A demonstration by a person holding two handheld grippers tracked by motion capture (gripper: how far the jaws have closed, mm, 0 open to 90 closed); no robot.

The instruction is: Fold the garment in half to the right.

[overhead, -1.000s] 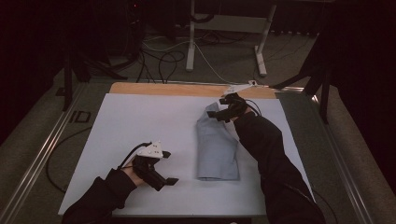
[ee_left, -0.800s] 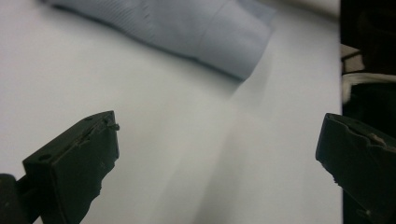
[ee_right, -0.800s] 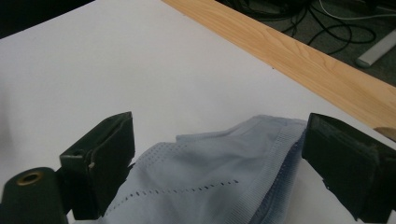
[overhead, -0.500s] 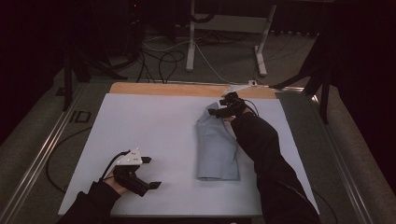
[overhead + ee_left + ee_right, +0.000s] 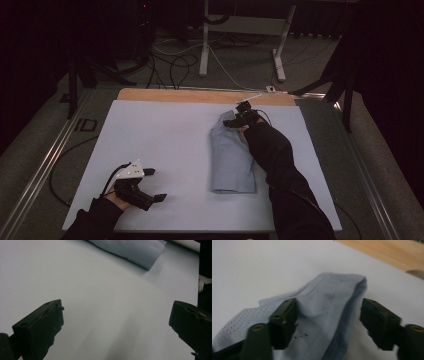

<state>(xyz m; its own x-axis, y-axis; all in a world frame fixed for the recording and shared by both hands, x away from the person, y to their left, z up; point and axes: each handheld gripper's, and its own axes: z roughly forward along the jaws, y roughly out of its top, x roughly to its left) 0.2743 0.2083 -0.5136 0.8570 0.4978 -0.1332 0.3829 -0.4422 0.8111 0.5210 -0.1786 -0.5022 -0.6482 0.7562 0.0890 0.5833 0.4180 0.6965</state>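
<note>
A folded light-blue knit garment (image 5: 231, 160) lies right of centre on the white sheet (image 5: 160, 135). My right gripper (image 5: 239, 120) is down at the garment's far end. In the right gripper view its jaws have just been closing. They straddle the garment's (image 5: 329, 297) raised ribbed hem, and a gap still shows beside the right-hand jaw, so this gripper (image 5: 329, 320) is open. My left gripper (image 5: 146, 192) rests near the front left of the sheet, jaws wide apart with nothing between them. The left gripper (image 5: 117, 315) view shows bare sheet between the jaws, with the garment's (image 5: 132, 250) near end beyond.
A strip of wooden tabletop (image 5: 200, 95) shows beyond the sheet's far edge. Metal rails (image 5: 45, 165) run along the table's left side. Cables and desk legs (image 5: 205, 45) lie on the floor behind the table.
My left hand has slid left toward the sheet's front-left corner. My right gripper has sunk onto the garment's far end, and its jaws stand narrower than before.
</note>
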